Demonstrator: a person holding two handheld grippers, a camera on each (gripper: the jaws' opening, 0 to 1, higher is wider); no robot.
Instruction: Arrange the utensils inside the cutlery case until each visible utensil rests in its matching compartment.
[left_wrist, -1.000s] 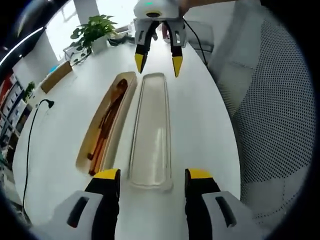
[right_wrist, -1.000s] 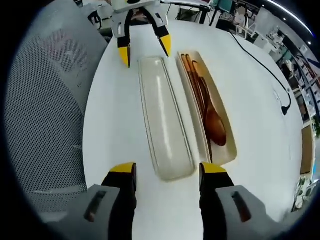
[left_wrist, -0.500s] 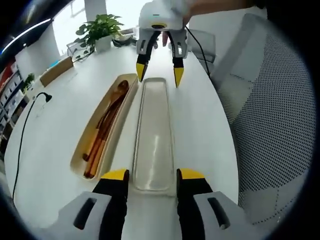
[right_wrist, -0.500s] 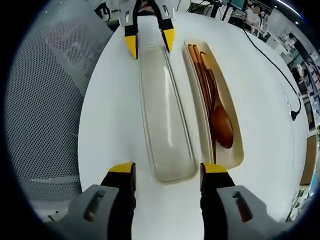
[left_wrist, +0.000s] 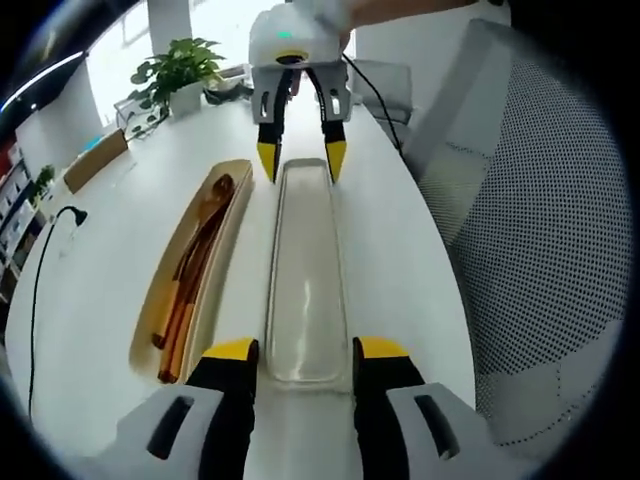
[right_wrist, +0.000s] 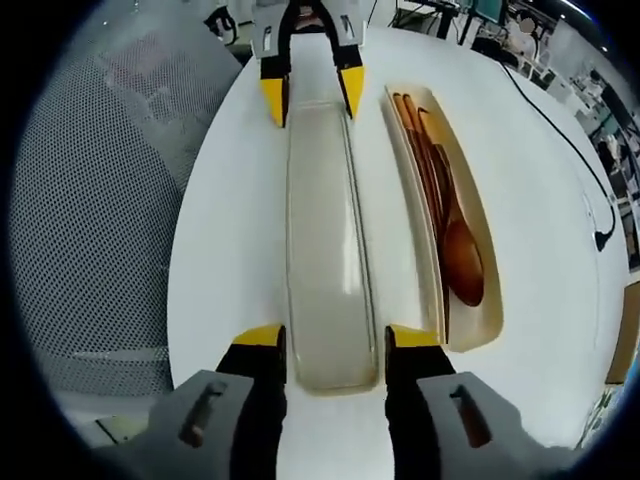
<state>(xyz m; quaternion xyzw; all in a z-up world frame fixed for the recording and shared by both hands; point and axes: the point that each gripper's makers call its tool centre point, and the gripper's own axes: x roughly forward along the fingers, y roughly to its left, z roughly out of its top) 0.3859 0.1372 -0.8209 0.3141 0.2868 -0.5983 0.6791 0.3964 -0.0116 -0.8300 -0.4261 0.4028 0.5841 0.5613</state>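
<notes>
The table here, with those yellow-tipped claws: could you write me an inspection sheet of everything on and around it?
Surface: white table, glossy.
Job's things: tan case tray holding a wooden spoon and slim wooden utensils; translucent lid lying alongside, lengthwise between both claws.
Clutter: nothing seen near the case.
Grippers: left claw straddles one end of the lid, right claw the opposite end; jaws open, contact cannot be told.
Cables: black cord trailing across the table.
Surroundings: mesh chair, potted plant, office furniture beyond.
</notes>
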